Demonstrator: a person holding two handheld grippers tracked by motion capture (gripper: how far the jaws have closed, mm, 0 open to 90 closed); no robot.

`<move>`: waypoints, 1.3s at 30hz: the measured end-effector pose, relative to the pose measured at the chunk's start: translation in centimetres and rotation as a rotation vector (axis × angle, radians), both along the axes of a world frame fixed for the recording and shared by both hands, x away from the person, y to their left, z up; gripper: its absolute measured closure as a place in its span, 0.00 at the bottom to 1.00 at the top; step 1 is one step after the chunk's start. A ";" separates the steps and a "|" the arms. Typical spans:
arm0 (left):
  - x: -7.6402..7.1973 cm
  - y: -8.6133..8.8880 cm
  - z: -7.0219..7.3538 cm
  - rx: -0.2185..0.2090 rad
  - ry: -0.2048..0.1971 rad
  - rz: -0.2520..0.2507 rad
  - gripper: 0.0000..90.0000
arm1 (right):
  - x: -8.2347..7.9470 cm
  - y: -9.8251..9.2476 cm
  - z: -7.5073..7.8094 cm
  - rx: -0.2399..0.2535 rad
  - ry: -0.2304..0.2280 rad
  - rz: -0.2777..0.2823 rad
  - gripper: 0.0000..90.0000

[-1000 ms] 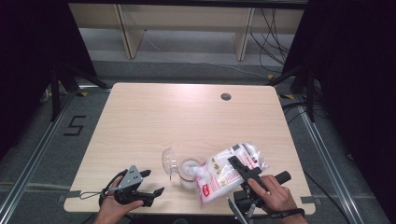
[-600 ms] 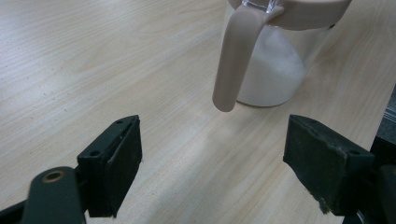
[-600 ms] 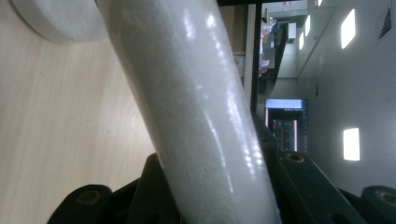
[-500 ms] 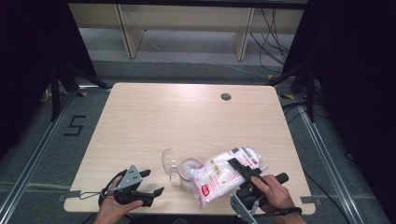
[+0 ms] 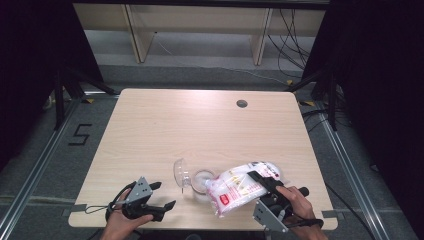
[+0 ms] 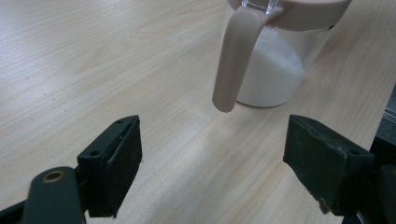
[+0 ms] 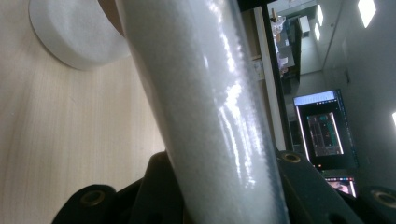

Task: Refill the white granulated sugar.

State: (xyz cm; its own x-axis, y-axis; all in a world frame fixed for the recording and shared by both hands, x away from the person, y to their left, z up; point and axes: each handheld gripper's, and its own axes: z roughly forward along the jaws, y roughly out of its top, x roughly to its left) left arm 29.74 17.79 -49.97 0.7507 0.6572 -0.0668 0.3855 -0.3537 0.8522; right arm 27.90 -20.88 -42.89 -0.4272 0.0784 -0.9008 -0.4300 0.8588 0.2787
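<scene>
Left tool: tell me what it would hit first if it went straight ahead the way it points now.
Probably the jar of white grains. The left tool stands open above bare table, and the jar's hanging beige handle lies roughly on its line, so that would likely touch first. Depth is hard to judge.

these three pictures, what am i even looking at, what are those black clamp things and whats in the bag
A person sits at a wooden table and holds a hand tool with two black jaws in each hand.

The high view looks down on the table from above. The other two come from small cameras riding on each tool, looking along its jaws.

The left tongs rest near the table's front edge, jaws wide apart with nothing between them. Their camera faces a clear jar with a beige lid and handle, partly filled with white grains, perhaps sugar or salt.

The right tongs clamp a plastic bag of white grains, tilted with one end over the open jar. It looks like pouring; no stream is visible.
</scene>
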 end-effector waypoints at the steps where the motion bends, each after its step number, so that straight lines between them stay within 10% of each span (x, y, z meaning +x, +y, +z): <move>1: 0.0 0.0 0.0 0.000 0.000 0.000 0.21 | 0.0 0.0 0.0 0.000 0.000 0.000 0.82; 7: 0.0 0.1 0.1 0.010 -0.001 -0.004 0.21 | 0.4 -0.8 -0.3 0.150 0.102 -0.005 0.82; 39: 0.0 0.1 0.0 0.011 0.001 0.000 0.21 | 2.1 -2.5 -1.7 0.523 0.381 0.060 0.87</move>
State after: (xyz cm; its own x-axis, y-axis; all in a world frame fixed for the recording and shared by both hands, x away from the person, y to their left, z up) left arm 29.77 17.89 -49.94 0.7504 0.6582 -0.0607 0.3868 -0.3628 0.8478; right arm 29.96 -23.38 -44.63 -0.7269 0.4313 -0.5344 -0.2615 0.5457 0.7961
